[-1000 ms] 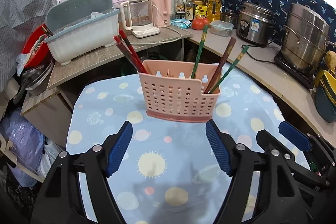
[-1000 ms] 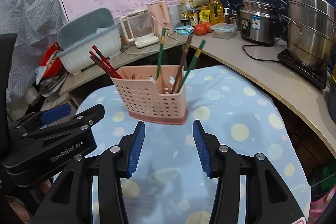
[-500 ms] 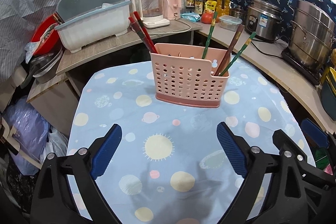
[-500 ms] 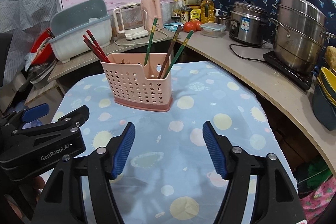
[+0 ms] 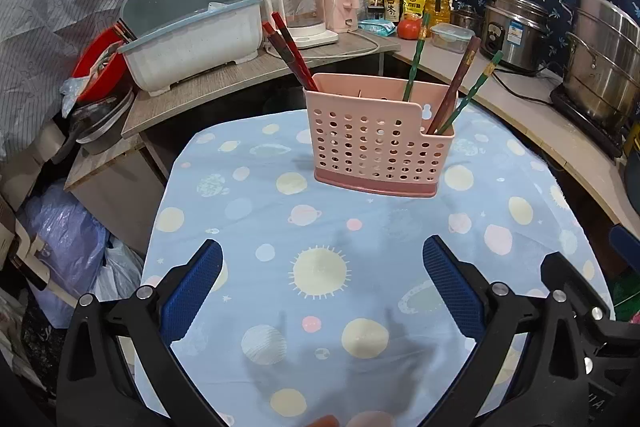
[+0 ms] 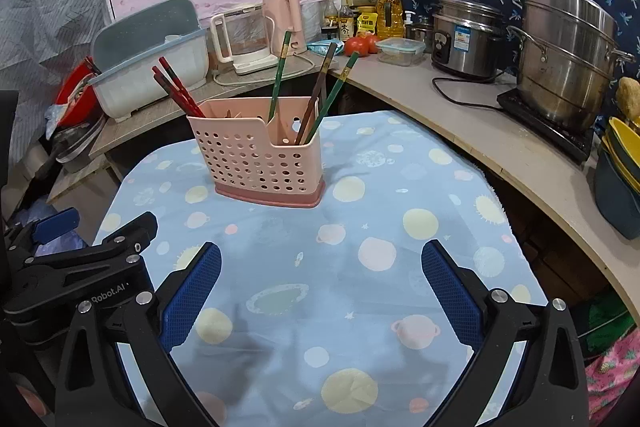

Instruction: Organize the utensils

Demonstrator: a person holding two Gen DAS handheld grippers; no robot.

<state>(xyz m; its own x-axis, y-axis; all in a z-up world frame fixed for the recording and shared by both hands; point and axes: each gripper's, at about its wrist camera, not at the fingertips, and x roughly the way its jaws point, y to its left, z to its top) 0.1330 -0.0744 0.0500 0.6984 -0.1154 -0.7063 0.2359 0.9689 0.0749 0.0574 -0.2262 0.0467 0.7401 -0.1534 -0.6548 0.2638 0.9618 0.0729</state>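
Left wrist view, holder: a pink utensil holder (image 5: pixel 380 143) with little holes stands upright on the tabletop (image 5: pixel 248 211), which has a blue cloth with suns and planets.
Left wrist view, chopsticks: red chopsticks (image 5: pixel 290 55) lean out of the holder's left end; two green chopsticks (image 5: pixel 414 61) and a brown chopstick (image 5: pixel 454 87) stick up at its right end.
Left wrist view, left gripper: the left gripper (image 5: pixel 322 289) tilts down over the cloth, near the holder but not touching it. Its jaws are opening wide, with only cloth between the blue pads.
Left wrist view, extra: only a black piece of the right gripper shows, at the right edge.
Right wrist view, holder: the same holder (image 6: pixel 260 155) stands left of the middle (its low, cut-down corner faces this camera).
Right wrist view, right gripper: the right gripper (image 6: pixel 320 287) also tilts down over the cloth, and its jaws are opening wide with nothing in them.
Right wrist view, only here: the left gripper's black side (image 6: pixel 84 267) shows at the left edge, plus stacked bowls (image 6: pixel 620 167) and a sponge-like lump (image 6: pixel 628 95) on the counter at the far right.
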